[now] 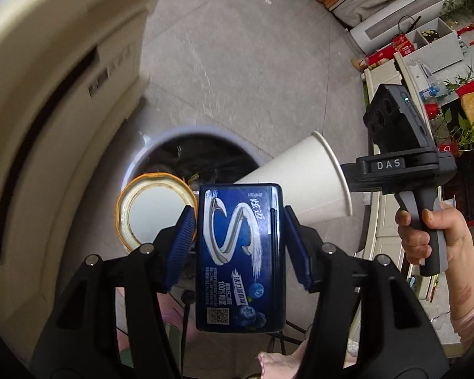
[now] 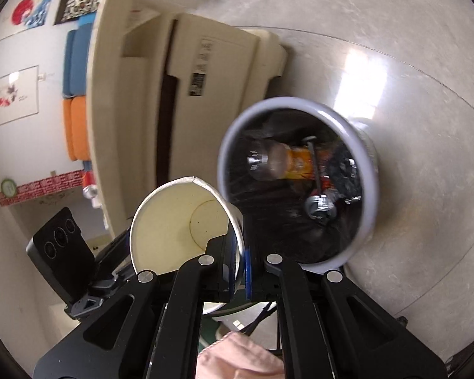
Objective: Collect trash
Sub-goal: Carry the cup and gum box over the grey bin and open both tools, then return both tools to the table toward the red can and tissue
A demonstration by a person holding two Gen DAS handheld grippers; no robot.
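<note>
My left gripper [image 1: 240, 230] is shut on a dark blue gum box [image 1: 240, 259] and holds it above a round trash bin [image 1: 173, 145] with a pale rim and black liner. A roll of tape [image 1: 142, 208] sits to the left of the box, by the left finger. My right gripper [image 2: 240, 262] is shut on the rim of a white paper cup [image 2: 180, 218], held tilted beside the bin [image 2: 368, 189]. The cup also shows in the left wrist view [image 1: 303, 180]. Inside the bin lie an orange-labelled bottle [image 2: 287, 164] and other trash.
A cream plastic cabinet [image 1: 57, 101] stands close to the left of the bin, also in the right wrist view [image 2: 205, 72]. Grey tile floor [image 1: 243, 57] lies beyond. White shelves with red items [image 1: 426, 47] are at the far right.
</note>
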